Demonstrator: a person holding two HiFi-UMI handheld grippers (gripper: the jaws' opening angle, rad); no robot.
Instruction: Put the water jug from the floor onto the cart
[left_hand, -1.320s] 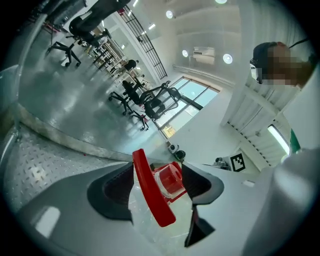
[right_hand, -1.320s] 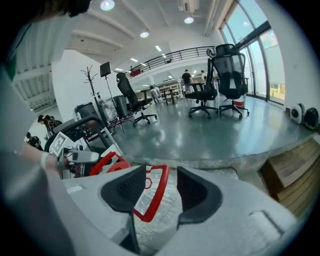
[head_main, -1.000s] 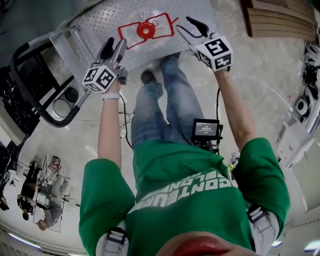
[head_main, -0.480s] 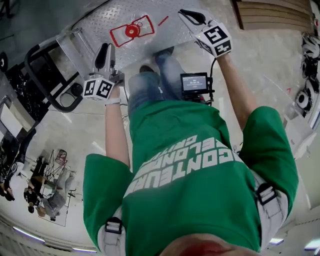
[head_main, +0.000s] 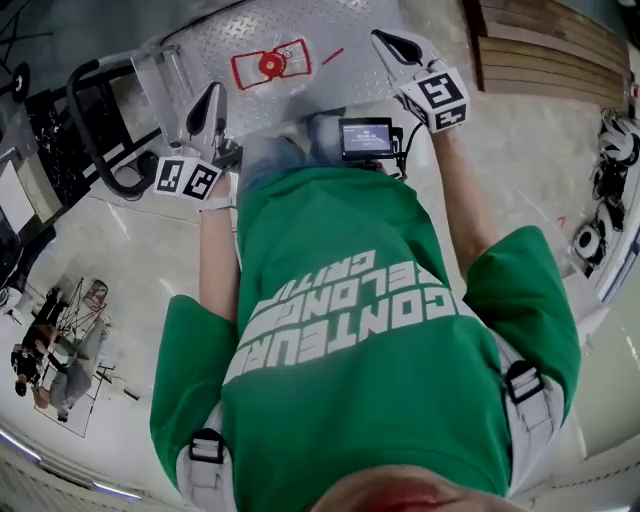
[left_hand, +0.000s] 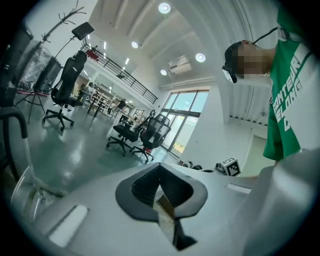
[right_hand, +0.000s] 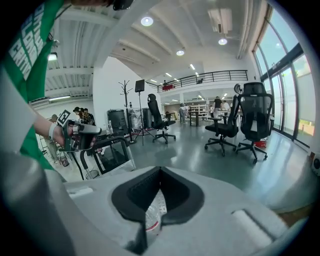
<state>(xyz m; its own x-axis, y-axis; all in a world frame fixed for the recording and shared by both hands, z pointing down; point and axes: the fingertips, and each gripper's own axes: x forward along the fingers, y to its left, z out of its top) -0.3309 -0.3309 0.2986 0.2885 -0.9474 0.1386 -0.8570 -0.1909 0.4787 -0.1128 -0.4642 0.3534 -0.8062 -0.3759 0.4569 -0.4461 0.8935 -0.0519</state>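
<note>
Already on cart (head_main: 330, 30) deck: water jug (head_main: 270, 65), upright, red cap up, long axis vertical. Left hand-held gripper (head_main: 210, 98) and right hand-held gripper (head_main: 388, 42): jaws just closed, nothing between. Jug ahead, between both; left nearer.

A large open office, perhaps a lab hall, was indicated by office chairs (right_hand: 252, 122), a railed mezzanine (right_hand: 210, 77) and tall windows (right_hand: 287, 85).

Far end of cart (head_main: 340, 28) off-frame.
</note>
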